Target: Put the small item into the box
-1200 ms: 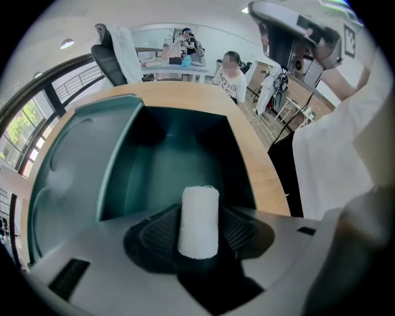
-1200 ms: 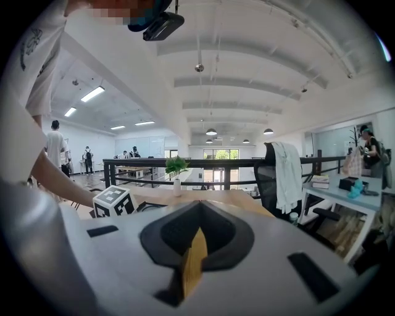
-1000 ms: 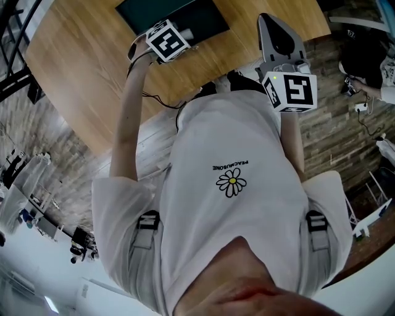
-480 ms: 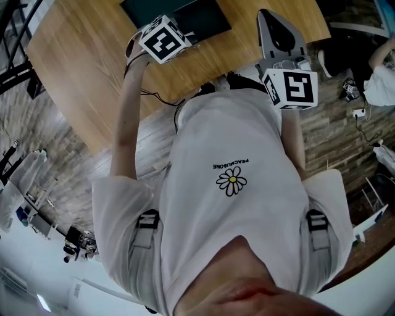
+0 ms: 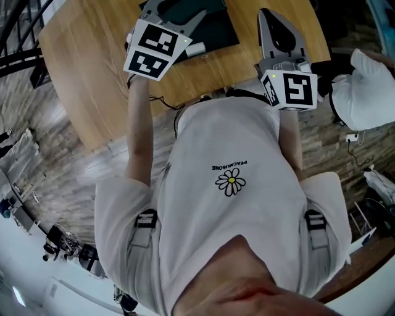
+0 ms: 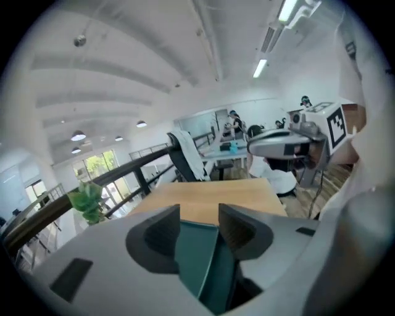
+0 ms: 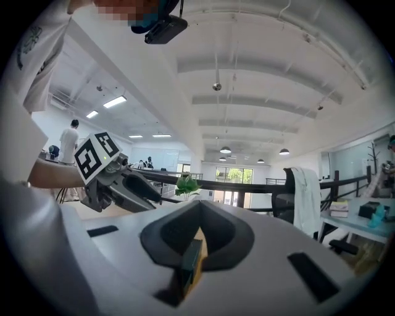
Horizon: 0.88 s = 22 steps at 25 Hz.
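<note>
- Left gripper (image 5: 176, 12): held over the far side of the wooden table (image 5: 92, 62), its marker cube turned up towards the head camera. In the left gripper view (image 6: 199, 216) the jaws stand apart and are closing; a teal panel of the box (image 6: 197, 259) fills the gap between them, and no pad can be seen pressing on it.
- Box (image 5: 210, 28): dark teal, lying on the table at the top edge of the head view, directly under the left gripper's jaws.
- Right gripper (image 5: 278, 31): held beside the table's right edge, well apart from the box. In the right gripper view (image 7: 199, 216) the jaws are clenched almost together on the small item (image 7: 191, 262).
- Small item: a thin slab, dark green on one face and yellow along the edge, standing on edge between the right gripper's pads. The head view does not show it.
- Person's white shirt (image 5: 234, 203): fills the middle of the head view, with a daisy print on the chest.
- Second person (image 5: 364, 92): in white, at the right edge, on the plank floor.
- Potted plant (image 7: 188, 185): green, beside the dark railing in the background.
</note>
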Each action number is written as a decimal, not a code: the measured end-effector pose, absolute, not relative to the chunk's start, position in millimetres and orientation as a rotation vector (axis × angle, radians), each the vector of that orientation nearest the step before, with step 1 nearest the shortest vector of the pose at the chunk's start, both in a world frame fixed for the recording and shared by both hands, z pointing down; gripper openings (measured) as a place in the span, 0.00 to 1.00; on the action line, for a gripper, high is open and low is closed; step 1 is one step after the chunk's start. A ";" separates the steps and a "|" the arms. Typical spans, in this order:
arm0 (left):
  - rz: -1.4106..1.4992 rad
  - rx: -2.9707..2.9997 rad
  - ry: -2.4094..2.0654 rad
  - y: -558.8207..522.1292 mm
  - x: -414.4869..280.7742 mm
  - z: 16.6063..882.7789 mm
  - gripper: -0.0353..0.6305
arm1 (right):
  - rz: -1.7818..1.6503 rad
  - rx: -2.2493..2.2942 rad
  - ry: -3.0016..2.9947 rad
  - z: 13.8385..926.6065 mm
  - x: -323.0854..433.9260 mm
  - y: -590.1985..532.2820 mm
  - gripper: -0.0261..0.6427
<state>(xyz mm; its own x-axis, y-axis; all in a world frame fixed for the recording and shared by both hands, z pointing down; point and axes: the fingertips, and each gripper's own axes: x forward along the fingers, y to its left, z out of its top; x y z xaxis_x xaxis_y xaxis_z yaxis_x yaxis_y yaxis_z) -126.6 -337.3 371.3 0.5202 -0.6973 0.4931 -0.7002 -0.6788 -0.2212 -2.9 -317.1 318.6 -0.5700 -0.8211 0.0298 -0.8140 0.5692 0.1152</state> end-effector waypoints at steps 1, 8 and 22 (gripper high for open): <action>0.814 2.739 -1.346 -337.5 -132.3 354.9 0.34 | -0.152 1.408 -2.728 312.8 -6.6 -318.0 0.05; 0.221 2.656 -1.990 -310.6 -176.7 261.5 0.09 | -0.217 1.351 -2.835 284.4 -31.8 -317.9 0.05; -0.189 2.162 -2.458 -236.0 -233.3 277.2 0.08 | -0.192 1.302 -2.886 289.7 -60.0 -308.4 0.05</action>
<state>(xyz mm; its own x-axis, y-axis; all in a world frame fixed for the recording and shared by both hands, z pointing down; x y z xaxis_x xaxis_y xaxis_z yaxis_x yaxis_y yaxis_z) -233.3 -236.0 277.2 -0.1254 -0.9760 -0.1782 -0.9917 0.1282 -0.0041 -60.0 -308.4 289.7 -0.6626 -0.7450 -0.0771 -0.7487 0.6557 0.0979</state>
